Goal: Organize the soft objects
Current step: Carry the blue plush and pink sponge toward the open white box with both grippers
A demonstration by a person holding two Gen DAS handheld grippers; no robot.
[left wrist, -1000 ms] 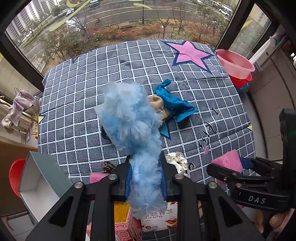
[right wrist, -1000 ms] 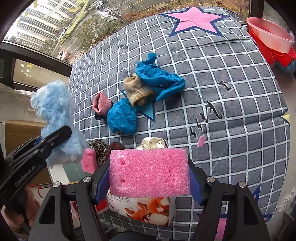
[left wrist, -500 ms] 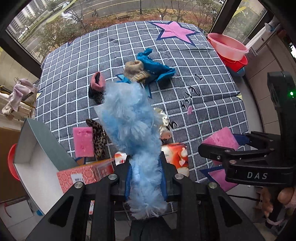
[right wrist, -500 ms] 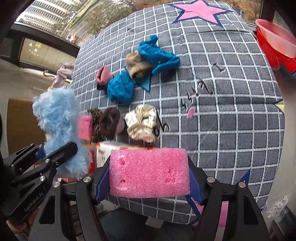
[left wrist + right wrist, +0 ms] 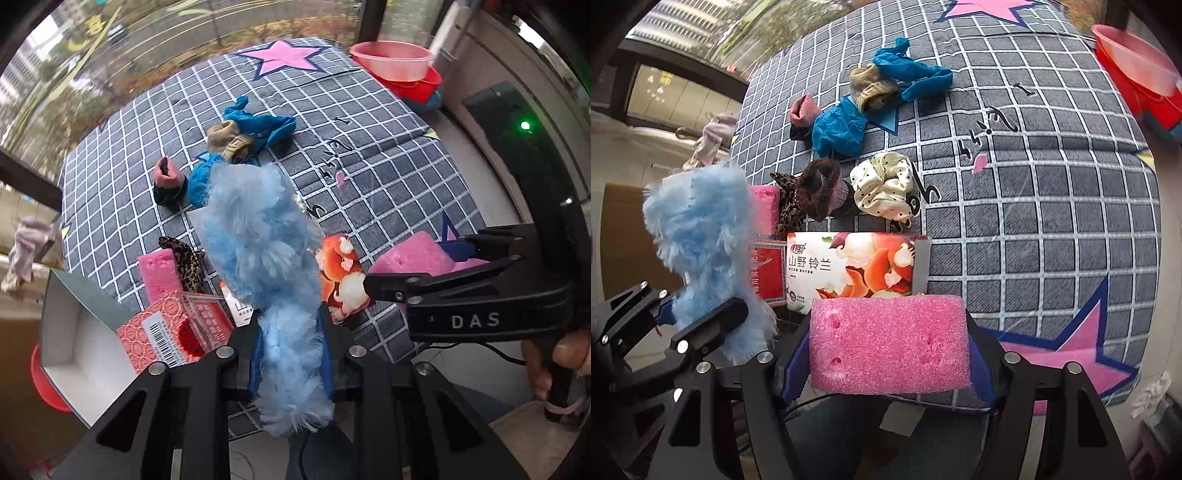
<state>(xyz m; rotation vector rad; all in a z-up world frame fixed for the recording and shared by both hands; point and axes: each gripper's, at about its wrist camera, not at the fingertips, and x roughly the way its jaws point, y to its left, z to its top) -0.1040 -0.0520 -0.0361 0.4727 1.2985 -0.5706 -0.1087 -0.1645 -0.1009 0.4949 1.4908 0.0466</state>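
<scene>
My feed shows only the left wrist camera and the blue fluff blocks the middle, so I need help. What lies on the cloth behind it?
Observer: A cream dotted scrunchie lies there, with a dark knitted piece touching its left side.
Operator: How is the right gripper holding the pink sponge?
Observer: The right gripper is shut on the pink sponge by its two short ends, broad face towards the camera.
Operator: Is the tissue pack whole?
Observer: The tissue pack lies flat just beyond the sponge, its printed top fully in view.
Operator: And my own grip?
Observer: The left gripper is shut on the fluffy blue piece, which stands up above the fingers.
</scene>
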